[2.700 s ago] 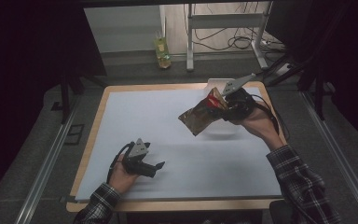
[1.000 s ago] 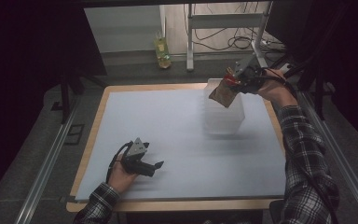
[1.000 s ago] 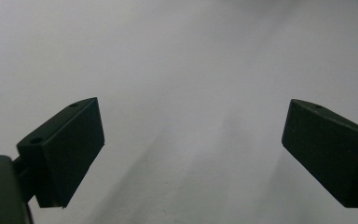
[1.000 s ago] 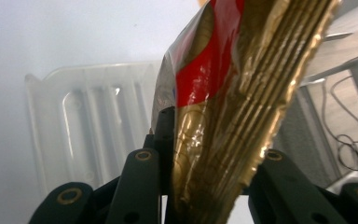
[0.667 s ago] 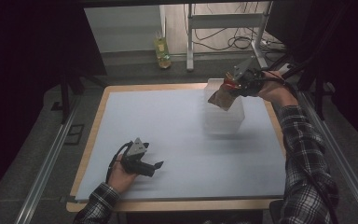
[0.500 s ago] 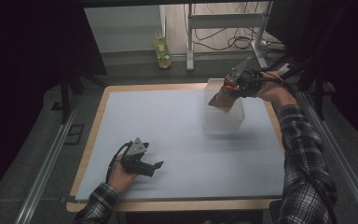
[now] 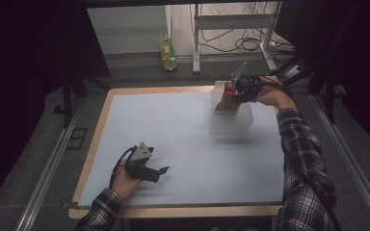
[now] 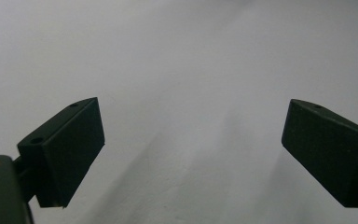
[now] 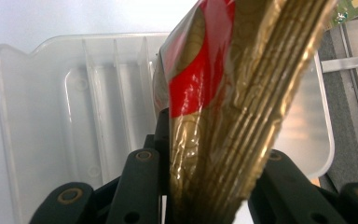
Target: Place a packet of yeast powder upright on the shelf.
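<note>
High view: the right gripper [image 7: 236, 91], clamped on the gold-and-red packet [image 7: 227, 98], has sunk from above the clear bin [image 7: 231, 122] into its mouth at upper right. Release looks near. The left gripper [image 7: 160, 171] rests gaping, empty, lower left.

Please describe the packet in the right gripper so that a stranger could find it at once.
Look to the far right corner of the white table, at the clear plastic bin. Just above it, the right gripper clamps a gold foil packet, crinkled, with a red patch.

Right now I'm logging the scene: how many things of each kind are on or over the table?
Gold-and-red foil snack packet: 1
Clear ribbed plastic bin: 1
Black hand-held gripper: 2, left and right
Total: 4
</note>
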Available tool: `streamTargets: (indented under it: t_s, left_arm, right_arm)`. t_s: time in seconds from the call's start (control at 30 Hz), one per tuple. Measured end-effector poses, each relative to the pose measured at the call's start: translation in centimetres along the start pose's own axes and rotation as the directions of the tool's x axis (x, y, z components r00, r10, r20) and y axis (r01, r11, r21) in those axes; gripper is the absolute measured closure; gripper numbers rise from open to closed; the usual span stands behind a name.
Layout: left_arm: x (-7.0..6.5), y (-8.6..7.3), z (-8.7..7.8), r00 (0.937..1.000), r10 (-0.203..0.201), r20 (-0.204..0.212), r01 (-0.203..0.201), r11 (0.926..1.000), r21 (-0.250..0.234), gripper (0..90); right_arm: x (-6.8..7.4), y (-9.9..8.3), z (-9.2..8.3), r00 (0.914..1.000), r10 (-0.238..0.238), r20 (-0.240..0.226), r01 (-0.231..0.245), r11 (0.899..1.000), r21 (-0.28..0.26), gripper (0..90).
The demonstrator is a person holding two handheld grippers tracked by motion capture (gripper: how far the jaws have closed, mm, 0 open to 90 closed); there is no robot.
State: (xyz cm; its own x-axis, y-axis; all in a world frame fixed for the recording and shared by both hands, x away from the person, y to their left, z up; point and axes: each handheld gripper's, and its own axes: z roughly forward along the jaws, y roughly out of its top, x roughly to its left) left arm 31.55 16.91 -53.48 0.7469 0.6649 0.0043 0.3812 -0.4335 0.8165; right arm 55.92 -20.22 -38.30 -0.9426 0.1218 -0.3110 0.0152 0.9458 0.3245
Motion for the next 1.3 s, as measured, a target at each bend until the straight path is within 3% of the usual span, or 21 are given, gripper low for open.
streamTargets:
  t_s: [0.53,0.8,1.07,1.3]
  left_arm:
    - [-0.1,0.1,-0.1,1.0,0.004,-0.001,-0.004,1.0,-0.003,5.7]
    - [-0.1,0.1,-0.1,1.0,0.004,0.002,-0.004,1.0,0.0,5.4]
    - [-0.1,0.2,-0.1,1.0,0.006,0.006,-0.006,1.0,0.0,5.2]
    - [-0.1,0.2,-0.1,0.9999,0.008,0.01,-0.008,1.0,0.003,5.2]
  right_arm:
    - [0.3,0.3,0.9,0.9986,0.05,0.018,-0.049,0.998,-0.045,67.7]
    - [0.8,0.8,0.8,0.9974,0.061,0.039,-0.059,0.997,-0.054,52.1]
    - [0.8,1.4,0.4,0.9919,0.11,0.064,-0.105,0.992,-0.07,36.9]
    - [0.8,1.6,0.0,0.976,0.196,0.095,-0.182,0.974,-0.138,27.1]
